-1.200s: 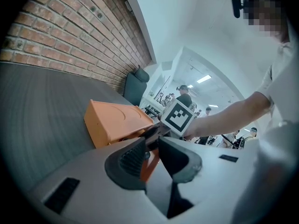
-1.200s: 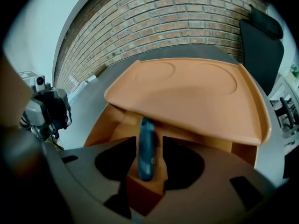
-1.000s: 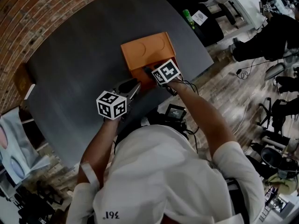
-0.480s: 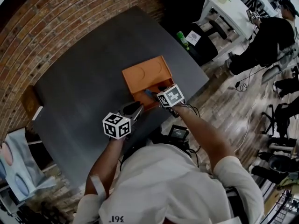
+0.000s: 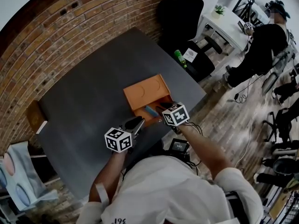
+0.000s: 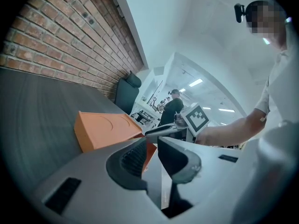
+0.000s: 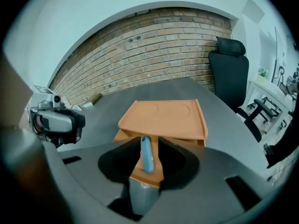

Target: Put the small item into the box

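An orange box lies on the dark grey table with its drawer pulled out toward me. The small blue item lies loose in that drawer. My right gripper hangs just above the drawer's near end. Its jaws have just been closing, but they stand apart and do not press on the item. In the right gripper view the blue item shows in the gap of the right gripper, down in the drawer. My left gripper hovers left of the drawer, a narrow gap between its fingers and nothing in it.
A black office chair stands past the table's far corner, a green bottle beside it. A brick wall runs behind the table. A person stands by a white desk at the back right. The table's near edge runs just under my grippers.
My right gripper has lifted off the drawer and drawn back toward me, and the blue item now lies uncovered in the drawer. The left gripper has risen slightly.
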Demonstrator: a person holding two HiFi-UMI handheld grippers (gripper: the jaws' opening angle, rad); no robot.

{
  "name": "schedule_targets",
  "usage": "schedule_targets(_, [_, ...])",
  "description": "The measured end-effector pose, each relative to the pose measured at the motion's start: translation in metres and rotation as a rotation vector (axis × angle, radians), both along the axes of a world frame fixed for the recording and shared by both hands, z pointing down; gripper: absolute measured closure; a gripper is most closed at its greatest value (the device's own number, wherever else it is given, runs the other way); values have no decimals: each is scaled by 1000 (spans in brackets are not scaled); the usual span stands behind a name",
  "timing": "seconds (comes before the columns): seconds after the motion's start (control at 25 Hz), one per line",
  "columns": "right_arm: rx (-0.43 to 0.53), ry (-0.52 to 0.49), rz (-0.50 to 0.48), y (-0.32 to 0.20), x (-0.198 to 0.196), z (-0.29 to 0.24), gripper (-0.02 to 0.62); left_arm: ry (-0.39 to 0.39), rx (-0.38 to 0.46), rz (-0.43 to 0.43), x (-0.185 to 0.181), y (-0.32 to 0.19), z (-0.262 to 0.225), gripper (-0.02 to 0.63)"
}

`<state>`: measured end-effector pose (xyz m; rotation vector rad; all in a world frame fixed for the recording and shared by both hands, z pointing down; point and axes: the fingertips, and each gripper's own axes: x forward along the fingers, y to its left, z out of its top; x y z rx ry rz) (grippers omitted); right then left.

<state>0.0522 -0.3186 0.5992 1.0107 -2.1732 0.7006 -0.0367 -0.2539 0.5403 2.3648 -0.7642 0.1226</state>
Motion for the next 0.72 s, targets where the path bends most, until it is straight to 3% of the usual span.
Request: schedule_targets(0.72, [155,-145,21,7,-15,-87,557,119,127,12,8,4,-84,574])
